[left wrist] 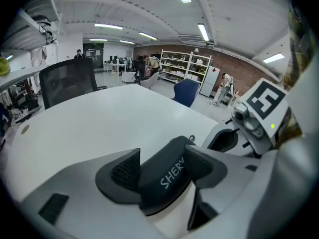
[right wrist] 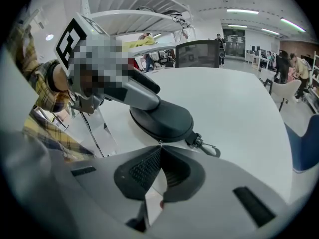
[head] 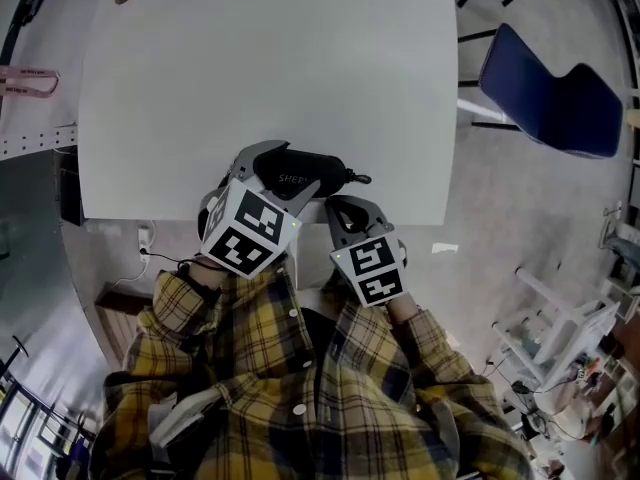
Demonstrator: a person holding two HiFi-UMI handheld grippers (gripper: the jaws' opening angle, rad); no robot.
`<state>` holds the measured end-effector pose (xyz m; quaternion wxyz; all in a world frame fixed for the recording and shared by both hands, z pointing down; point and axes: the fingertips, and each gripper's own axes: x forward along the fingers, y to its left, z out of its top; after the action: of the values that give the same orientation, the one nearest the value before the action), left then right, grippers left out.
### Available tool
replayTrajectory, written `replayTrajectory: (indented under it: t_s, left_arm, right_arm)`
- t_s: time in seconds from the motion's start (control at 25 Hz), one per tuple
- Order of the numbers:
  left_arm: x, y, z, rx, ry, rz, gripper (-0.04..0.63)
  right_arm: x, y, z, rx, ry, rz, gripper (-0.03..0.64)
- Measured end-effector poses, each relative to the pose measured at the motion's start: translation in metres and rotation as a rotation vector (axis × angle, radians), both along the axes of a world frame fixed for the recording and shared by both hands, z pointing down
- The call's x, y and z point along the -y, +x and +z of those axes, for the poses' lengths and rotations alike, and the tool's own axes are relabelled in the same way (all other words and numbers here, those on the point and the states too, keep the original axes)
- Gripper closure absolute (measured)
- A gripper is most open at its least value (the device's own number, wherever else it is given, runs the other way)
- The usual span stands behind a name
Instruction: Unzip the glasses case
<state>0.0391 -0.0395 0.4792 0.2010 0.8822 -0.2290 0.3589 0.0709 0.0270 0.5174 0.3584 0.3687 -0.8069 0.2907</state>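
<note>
White table (head: 270,68) carries the glasses case (head: 300,173) crosswise at its near edge, fingers of the left gripper (left wrist: 164,169) clamped round it, those of the right gripper (right wrist: 159,148) pressed together, tips at its near seam.

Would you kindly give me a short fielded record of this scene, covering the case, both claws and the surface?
surface: white table
glasses case: black, lying by the table's near edge, appears closed
left claw: shut on the glasses case, jaws pressing on either side of it
right claw: jaws together, tips right at the case's edge; whether they pinch the zip pull is too small to tell
snap hook: attached to the case's end, resting on the table
</note>
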Motion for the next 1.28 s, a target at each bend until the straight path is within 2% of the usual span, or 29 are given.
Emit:
replayTrajectory:
  t_s: [0.36,0.52,0.88,1.16,1.28]
  left_arm:
    - [-0.001,0.004,-0.001,0.011,-0.013,0.021,0.311]
    - [-0.001,0.003,0.001,0.013,-0.022,0.023,0.311]
    - [-0.004,0.007,-0.001,0.020,-0.034,0.049,0.318]
    - [-0.001,0.004,-0.001,0.022,-0.039,0.060,0.318]
    - [-0.001,0.004,-0.002,0.023,-0.041,0.059,0.318]
  right_arm:
    - [0.015,0.030,-0.004,-0.054,0.038,-0.005,0.618]
    - [0.032,0.037,-0.004,-0.069,0.058,-0.076,0.618]
    - [0.055,0.038,-0.009,-0.219,0.140,-0.527,0.618]
    - [0.069,0.026,-0.005,-0.250,0.177,-0.841,0.618]
    - [0.071,0.020,-0.004,-0.269,0.192,-1.007,0.618]
